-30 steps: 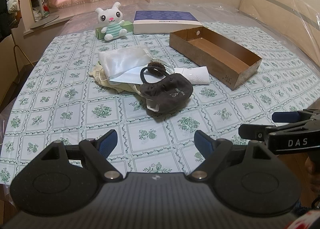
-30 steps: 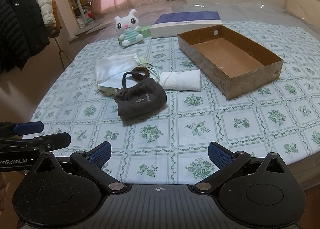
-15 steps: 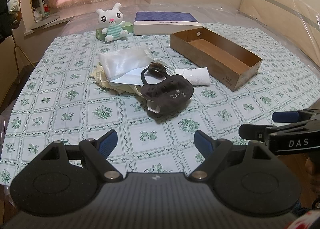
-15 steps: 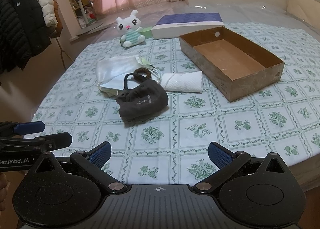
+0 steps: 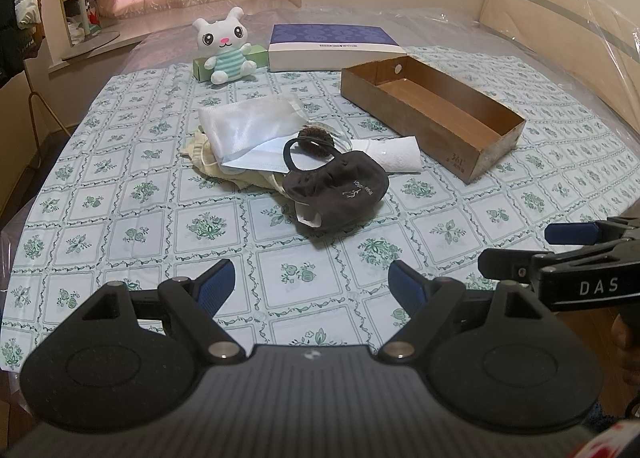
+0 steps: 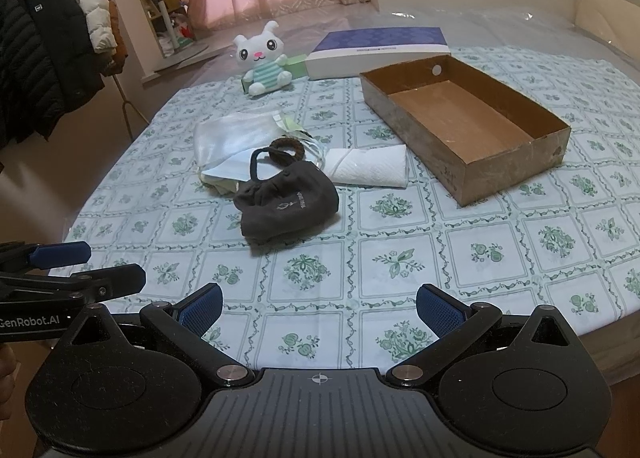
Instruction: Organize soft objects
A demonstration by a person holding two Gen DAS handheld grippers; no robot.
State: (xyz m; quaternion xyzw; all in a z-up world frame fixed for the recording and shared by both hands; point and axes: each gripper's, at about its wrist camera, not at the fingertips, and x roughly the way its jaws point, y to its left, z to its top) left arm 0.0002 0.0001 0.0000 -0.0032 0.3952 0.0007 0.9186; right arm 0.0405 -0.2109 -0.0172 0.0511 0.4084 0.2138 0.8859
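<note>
Left claw (image 5: pixel 310 284): jaws spread wide, nothing between the blue pads, held above the near edge of the patterned cloth (image 5: pixel 120 193) covering the bed. Right claw (image 6: pixel 318 308): likewise spread wide and empty, at the same near edge; each claw shows at the side of the other's view. Beyond both claws, near the middle of the cloth, lies a heap of soft items. Nearest is a dark grey drawstring pouch (image 5: pixel 340 189), its cord loop lying toward the far side. Touching it on the far left is a light blue face mask (image 5: pixel 256 157), overlaid by a white sheer bag (image 5: pixel 248 121), with cream fabric (image 5: pixel 204 161) beneath. A brown hair scrunchie (image 5: pixel 316 135) rests just behind the pouch. A folded white paper towel (image 5: pixel 398 155) lies just right of the pouch. Further right stands an open cardboard box (image 5: pixel 472 155), interior bare. At the far edge sit a white plush rabbit (image 5: pixel 224 45), a green carton (image 5: pixel 260 55) behind it, and a flat purple-topped box (image 5: pixel 332 45).
</note>
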